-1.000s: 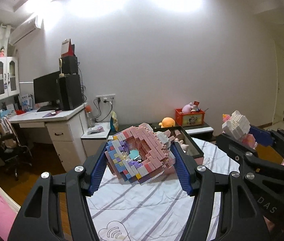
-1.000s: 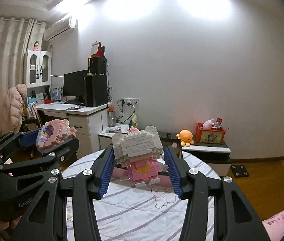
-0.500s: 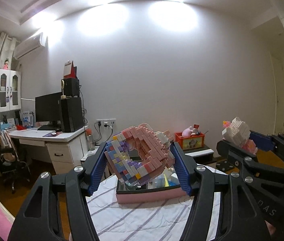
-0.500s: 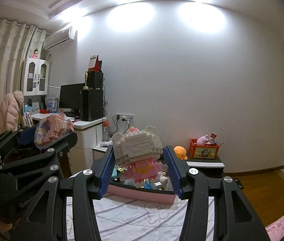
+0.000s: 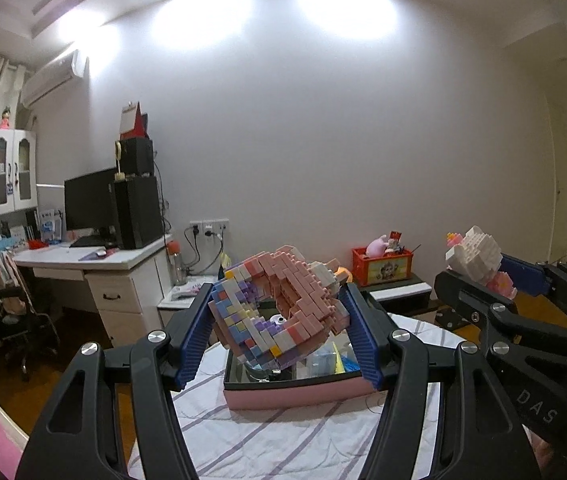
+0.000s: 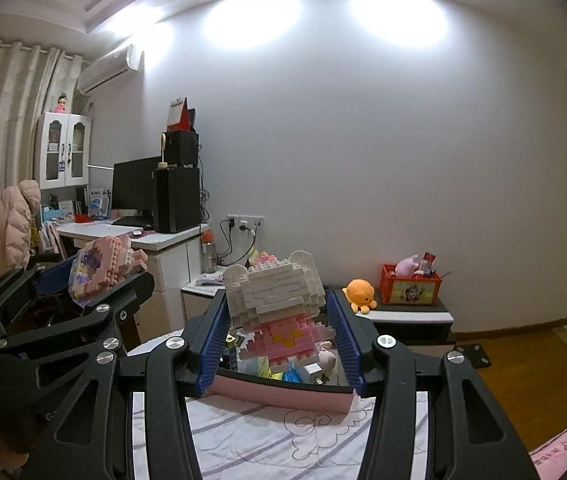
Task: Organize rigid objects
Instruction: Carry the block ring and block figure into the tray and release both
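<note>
Bedding (image 5: 267,436) with purple stripes spreads below us, and a pink tray (image 5: 295,394) of small toys sits on it just ahead. Our left gripper (image 5: 279,322) clamps a tilted pink and pastel block ring (image 5: 279,312) above the tray's near edge. To its right, our right gripper (image 6: 277,332) grips a white and pink block figure (image 6: 277,304), upright over the tray.

I see a pink-and-pastel brick model (image 5: 279,304), a white-and-pink brick figure (image 6: 277,306), a pink tray (image 5: 295,396) and a purple-striped white cloth (image 5: 267,436).
</note>
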### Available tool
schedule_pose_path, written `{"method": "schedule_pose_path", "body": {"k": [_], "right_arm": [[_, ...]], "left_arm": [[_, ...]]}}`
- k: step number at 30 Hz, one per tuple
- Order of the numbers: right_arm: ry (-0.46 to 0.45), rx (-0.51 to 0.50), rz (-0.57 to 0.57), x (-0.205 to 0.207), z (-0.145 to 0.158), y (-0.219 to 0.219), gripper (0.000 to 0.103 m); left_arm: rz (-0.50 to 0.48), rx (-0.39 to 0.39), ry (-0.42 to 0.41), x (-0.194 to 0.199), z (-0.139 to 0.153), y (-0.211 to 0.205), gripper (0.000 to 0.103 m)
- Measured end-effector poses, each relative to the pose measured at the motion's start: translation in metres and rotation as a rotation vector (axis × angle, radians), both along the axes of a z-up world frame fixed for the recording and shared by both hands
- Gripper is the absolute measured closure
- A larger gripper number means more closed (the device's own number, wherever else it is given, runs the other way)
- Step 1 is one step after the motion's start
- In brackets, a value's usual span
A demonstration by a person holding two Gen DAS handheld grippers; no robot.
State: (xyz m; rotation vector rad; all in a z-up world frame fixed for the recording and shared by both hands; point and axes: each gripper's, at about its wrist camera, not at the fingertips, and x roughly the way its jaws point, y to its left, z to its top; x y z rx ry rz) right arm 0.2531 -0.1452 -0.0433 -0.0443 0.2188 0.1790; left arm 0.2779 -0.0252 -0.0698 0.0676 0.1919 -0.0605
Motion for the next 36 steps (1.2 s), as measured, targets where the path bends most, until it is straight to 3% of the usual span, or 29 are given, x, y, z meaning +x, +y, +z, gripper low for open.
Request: {"method": "schedule_pose_path", "body": {"k": [3,10,16,22,28,32,36], "right_arm": [[0.033,-0.007,0.006,0.025,-0.006,0.0,0.052],[0.13,-0.033,-0.006,0.1,-0.032,-0.007,0.052],[0.313,-0.034,-0.001,0.182,-0.091,-0.008,0.052],[0.356,0.005,0.038,0.19,-0.114,-0.015,0.052],[0.336,0.014,0.059,0.173,-0.107,-0.017,0.052],[0.331,0.026,0.07,0.163,-0.101,-0.017,0.052],[0.334,0.042,0.075,0.152,-0.1,-0.017,0.052]], "left_arm": [[-0.027,-0.026,0.059,0.031,-0.008,0.004,0.039],[0.011,-0.023,0.167,0.115,-0.038,0.018,0.039],[0.022,-0.015,0.33,0.185,-0.09,0.022,0.044],[0.021,-0.018,0.355,0.19,-0.114,0.029,0.041],[0.024,-0.018,0.349,0.177,-0.117,0.037,0.029],[0.029,-0.003,0.369,0.163,-0.12,0.041,0.029],[0.039,0.007,0.38,0.131,-0.123,0.049,0.011]]}}
